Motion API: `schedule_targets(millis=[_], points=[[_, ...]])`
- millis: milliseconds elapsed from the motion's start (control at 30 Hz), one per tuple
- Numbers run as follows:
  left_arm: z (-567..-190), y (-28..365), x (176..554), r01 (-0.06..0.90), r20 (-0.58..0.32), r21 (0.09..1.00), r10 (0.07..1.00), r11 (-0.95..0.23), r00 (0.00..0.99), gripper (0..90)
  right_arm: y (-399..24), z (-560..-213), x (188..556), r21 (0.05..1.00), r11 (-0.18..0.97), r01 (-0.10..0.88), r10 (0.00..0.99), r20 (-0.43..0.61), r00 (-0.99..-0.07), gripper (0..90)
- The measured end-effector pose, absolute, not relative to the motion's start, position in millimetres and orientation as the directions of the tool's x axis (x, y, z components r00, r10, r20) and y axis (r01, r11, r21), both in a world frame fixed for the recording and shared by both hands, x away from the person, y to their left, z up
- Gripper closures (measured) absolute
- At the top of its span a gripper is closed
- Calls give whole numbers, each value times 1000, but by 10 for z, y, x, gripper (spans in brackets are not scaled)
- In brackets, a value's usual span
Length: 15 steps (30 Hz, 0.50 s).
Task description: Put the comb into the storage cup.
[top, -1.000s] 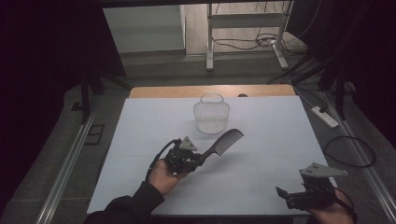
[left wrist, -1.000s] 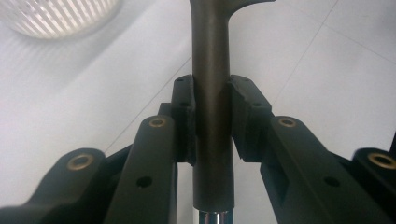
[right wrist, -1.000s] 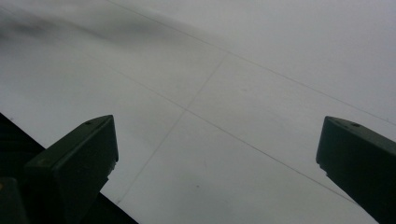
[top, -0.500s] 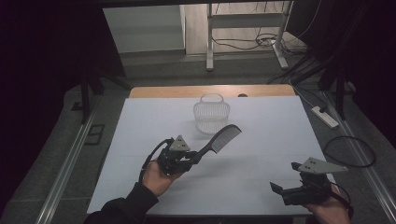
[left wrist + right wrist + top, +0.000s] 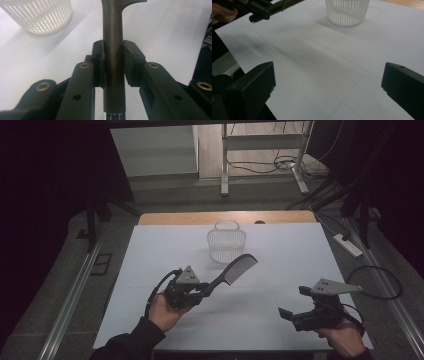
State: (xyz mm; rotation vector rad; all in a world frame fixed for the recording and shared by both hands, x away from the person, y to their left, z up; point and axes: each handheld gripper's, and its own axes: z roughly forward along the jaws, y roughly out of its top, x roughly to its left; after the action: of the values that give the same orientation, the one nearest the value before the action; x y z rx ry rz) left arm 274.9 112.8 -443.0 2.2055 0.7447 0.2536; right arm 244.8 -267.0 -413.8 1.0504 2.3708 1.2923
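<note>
Black comb [image 5: 235,271] being gripped by its handle in the left gripper [image 5: 204,289]
It is hanging above the white table [image 5: 150,250], just before the white basket [image 5: 226,242]; the right gripper [image 5: 292,309] is gaping wide, grasping nothing

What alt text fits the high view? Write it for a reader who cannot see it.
The left gripper holds a dark comb by its handle above a white table, near a white basket. The right gripper hangs open, holding nothing.
</note>
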Motion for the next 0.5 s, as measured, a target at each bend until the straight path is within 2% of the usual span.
schedule_targets(millis=[100, 267, 500], points=[[-4417, 1143, 2728, 427, -52, 733, 582, -529, 812, 722, -2602, -4106, 2506, 807, 331, 490, 682, 154, -715, 0], [-4395, 1179, 2690, 420, -49, 742, 582, -523, 812, 722, -2502, -4067, 2599, 805, 352, 478, 677, 134, -724, 0], [-4373, 1196, 2617, 410, -42, 748, 579, -522, 814, 722, -2416, -4044, 2724, 804, 329, 495, 667, 173, -725, 0]])
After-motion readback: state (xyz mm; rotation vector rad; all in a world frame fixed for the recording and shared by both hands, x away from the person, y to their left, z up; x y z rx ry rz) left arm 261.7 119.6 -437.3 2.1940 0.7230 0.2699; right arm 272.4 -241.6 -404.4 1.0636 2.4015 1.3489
